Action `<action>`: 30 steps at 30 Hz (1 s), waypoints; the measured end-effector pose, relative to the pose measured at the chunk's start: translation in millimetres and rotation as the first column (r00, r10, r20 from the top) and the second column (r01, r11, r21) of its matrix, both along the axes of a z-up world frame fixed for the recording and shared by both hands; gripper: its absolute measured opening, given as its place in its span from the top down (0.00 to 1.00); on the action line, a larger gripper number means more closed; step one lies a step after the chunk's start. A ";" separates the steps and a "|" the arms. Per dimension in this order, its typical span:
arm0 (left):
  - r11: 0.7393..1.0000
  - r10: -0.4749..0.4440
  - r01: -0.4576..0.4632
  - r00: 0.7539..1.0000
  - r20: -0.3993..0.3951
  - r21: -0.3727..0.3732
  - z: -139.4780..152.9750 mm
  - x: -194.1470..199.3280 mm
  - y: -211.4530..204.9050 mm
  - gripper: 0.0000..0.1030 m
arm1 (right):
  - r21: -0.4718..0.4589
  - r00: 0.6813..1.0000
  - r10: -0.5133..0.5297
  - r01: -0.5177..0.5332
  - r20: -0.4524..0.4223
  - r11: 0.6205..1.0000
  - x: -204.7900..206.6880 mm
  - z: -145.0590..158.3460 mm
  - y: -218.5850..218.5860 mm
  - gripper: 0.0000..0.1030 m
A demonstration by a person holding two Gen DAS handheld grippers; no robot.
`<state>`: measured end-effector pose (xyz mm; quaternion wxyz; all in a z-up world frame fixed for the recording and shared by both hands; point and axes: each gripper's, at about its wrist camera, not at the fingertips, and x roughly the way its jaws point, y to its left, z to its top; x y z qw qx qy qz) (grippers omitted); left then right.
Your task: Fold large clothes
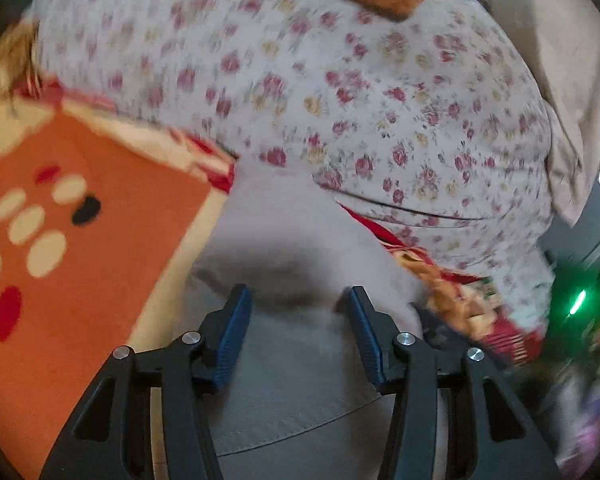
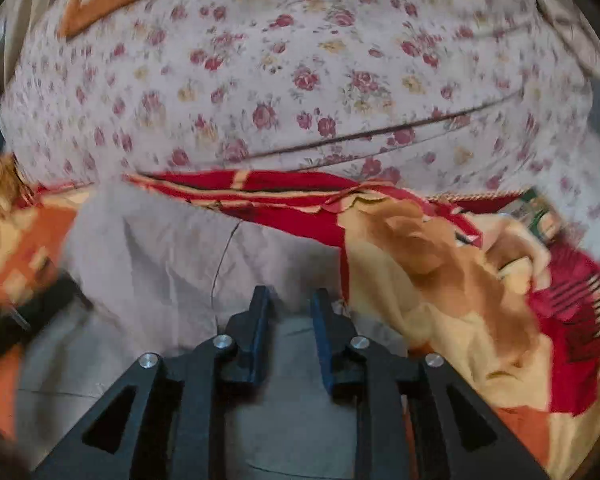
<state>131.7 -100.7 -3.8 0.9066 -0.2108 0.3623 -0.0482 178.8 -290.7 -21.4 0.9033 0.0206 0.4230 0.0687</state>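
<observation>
Left gripper (image 1: 298, 300): jaws stand partly apart, with pale grey cloth (image 1: 292, 380) under and between them. We see no pad pressing on the fabric, so we read it as empty and merely hovering over the garment. Blur limits certainty about contact.

Right gripper (image 2: 290, 300): jaws narrowly apart, a small gap showing grey cloth (image 2: 160, 256) between the fingers (image 2: 260, 320). Nothing is clamped; we judge it free of the fabric.

The grey garment lies bunched on a bed, beneath both grippers. Behind it is a floral sheet (image 1: 340, 100). To the left in the left wrist view lies an orange blanket (image 1: 80, 240) with pale oval spots. To the right in the right wrist view a red and yellow patterned blanket (image 2: 440, 280) is rumpled up against the garment's edge. A seam or hem (image 1: 292, 424) runs across the grey cloth near the base of the left gripper.

Step in hand, as we judge it: between grasps, with neither gripper holding cloth, so a fold is being set up rather than carried. The garment looks crumpled, not yet a neat rectangle; we put the task as incomplete, extent unclear.

Next move calls for: finding two matching edge points, probably along the hem, and closing each gripper on a single layer. Care is needed so that the red blanket is not pinched along with the grey cloth on the right side, where the two touch. Both frames are motion-blurred, so the layers cannot be counted.
</observation>
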 end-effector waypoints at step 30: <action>0.923 -0.327 0.266 0.924 -0.201 -0.279 -18.9 -22.8 65.8 0.34 | 0.239 0.991 -0.061 0.031 0.116 0.970 -124.9 63.5 -70.4 0.28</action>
